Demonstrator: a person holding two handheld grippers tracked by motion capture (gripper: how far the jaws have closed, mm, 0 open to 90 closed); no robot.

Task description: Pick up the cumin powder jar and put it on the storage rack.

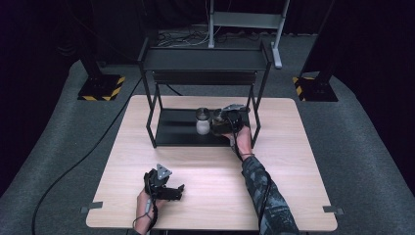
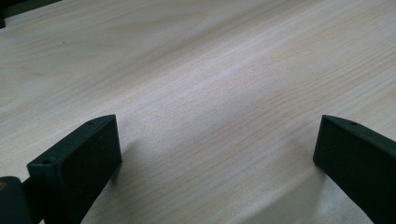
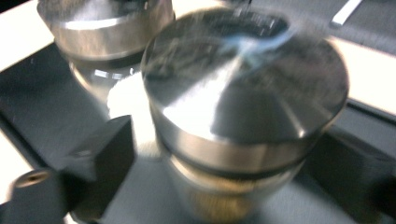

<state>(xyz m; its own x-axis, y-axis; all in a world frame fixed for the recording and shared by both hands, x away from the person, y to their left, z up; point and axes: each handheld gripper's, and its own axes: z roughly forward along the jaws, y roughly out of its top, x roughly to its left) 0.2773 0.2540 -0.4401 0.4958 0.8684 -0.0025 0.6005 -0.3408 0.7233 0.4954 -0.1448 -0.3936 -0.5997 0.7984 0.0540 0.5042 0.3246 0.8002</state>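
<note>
The right gripper (image 1: 226, 123) is reaching into the black rack (image 1: 161, 132); its fingers are standing spread around the brown jar (image 3: 243, 140), beside the white jar (image 1: 202, 121). The left gripper (image 1: 169, 188) is resting on the bench (image 1: 293, 161), fingers spread apart.

A dim workroom with one lit wooden table

The pale wooden table (image 1: 195, 161) stands on grey carpet (image 1: 58, 147), with darkness all round its edges. A black metal shelf rack (image 1: 205, 61) sits at the table's far side. Beyond it a grey steel frame (image 1: 244, 22) rises over a tangle of cables (image 1: 183, 36). Two black posts stand on bases with yellow-and-black hazard stripes, one far left (image 1: 100, 88), one far right (image 1: 315, 88).
</note>
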